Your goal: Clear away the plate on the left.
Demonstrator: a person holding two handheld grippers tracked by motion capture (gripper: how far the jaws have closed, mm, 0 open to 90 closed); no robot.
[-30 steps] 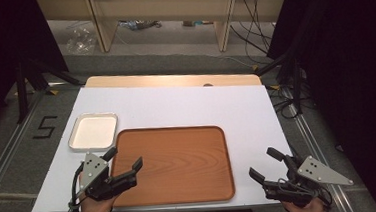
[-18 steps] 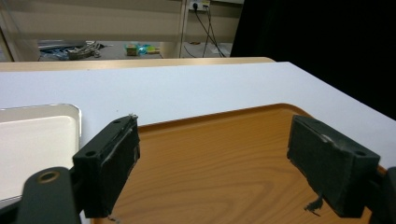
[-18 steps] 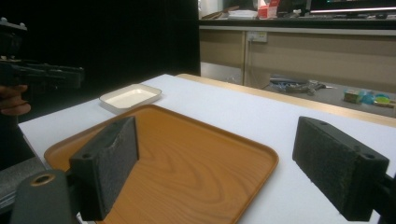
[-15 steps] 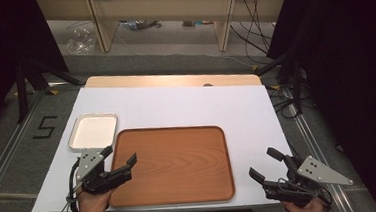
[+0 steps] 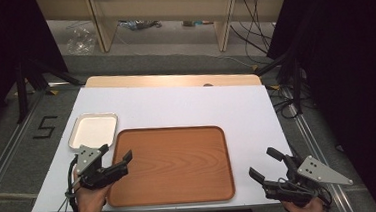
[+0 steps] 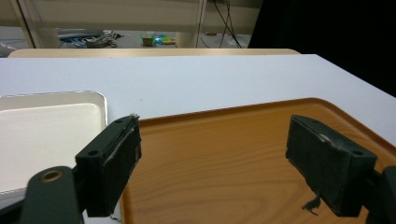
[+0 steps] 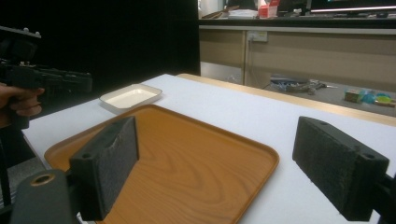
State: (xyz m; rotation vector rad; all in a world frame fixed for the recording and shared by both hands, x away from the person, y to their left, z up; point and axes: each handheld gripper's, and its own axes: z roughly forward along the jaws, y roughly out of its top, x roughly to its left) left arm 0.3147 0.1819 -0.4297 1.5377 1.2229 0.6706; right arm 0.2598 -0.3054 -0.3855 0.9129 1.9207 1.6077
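A brown wooden tray (image 5: pixel 170 165) lies empty on the near half of the white table (image 5: pixel 186 103). My left gripper (image 5: pixel 115 152) is open at the tray's left rim, one jaw over the wood and one toward the small white tray (image 5: pixel 93 130). In the left gripper view its jaws (image 6: pixel 215 140) stand wide apart with nothing between them, above the wooden tray (image 6: pixel 224 177) and the white tray (image 6: pixel 46 130). My right gripper (image 5: pixel 262 162) is open off the wooden tray's near right corner. Its own view shows the open jaws (image 7: pixel 215 135) over the wooden tray (image 7: pixel 187 158).
The white tray (image 7: pixel 130 96) is empty. A pale wooden strip (image 5: pixel 174 80) runs along the table's far edge. Beyond it are shelving legs (image 5: pixel 223 28), cables (image 5: pixel 255 18) and clutter on the floor. The person's left hand (image 7: pixel 18 100) holds the other gripper (image 7: pixel 70 81) at the left.
My left gripper has drawn a little to the left, from over the wooden tray's left part to its rim. The right gripper has stayed put.
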